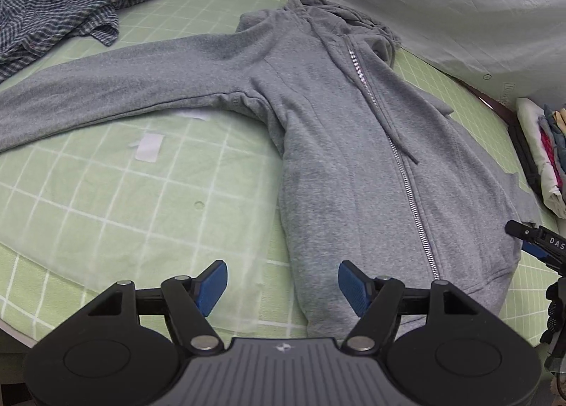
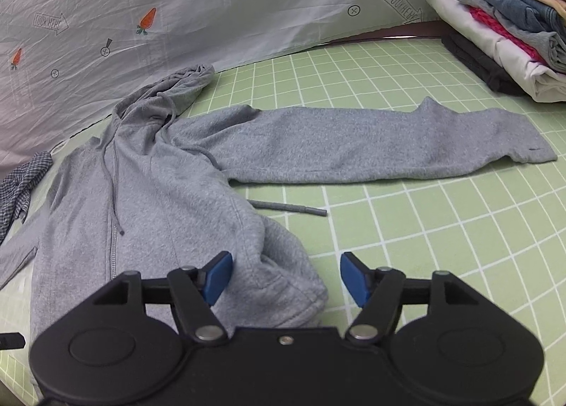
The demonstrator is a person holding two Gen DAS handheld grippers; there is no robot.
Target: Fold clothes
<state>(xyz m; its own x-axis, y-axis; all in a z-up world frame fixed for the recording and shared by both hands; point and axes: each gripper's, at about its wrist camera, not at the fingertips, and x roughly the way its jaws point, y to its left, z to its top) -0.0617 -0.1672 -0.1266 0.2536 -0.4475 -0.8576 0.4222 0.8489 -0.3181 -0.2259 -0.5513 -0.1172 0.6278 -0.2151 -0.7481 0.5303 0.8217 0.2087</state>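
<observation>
A grey zip hoodie [image 1: 336, 116] lies face up on the green checked mat [image 1: 106, 201], hood toward the back sheet, both sleeves spread out sideways. My left gripper [image 1: 282, 287] hovers open over the hoodie's lower left hem corner, blue pads apart, nothing pressed between them. In the right wrist view the same hoodie [image 2: 148, 193] has its right sleeve [image 2: 371, 151] stretched across the mat, and its lower right hem corner is bunched up. My right gripper [image 2: 286, 278] stands open above that bunched corner, holding nothing. A drawstring end [image 2: 293, 208] lies loose on the mat.
A crumpled blue checked shirt [image 1: 63, 20] lies at the back left. A stack of folded clothes [image 2: 513, 38] sits at the back right. A white sheet with carrot prints [image 2: 177, 17] hangs behind the mat. The other gripper's tip [image 1: 541, 239] shows at the right edge.
</observation>
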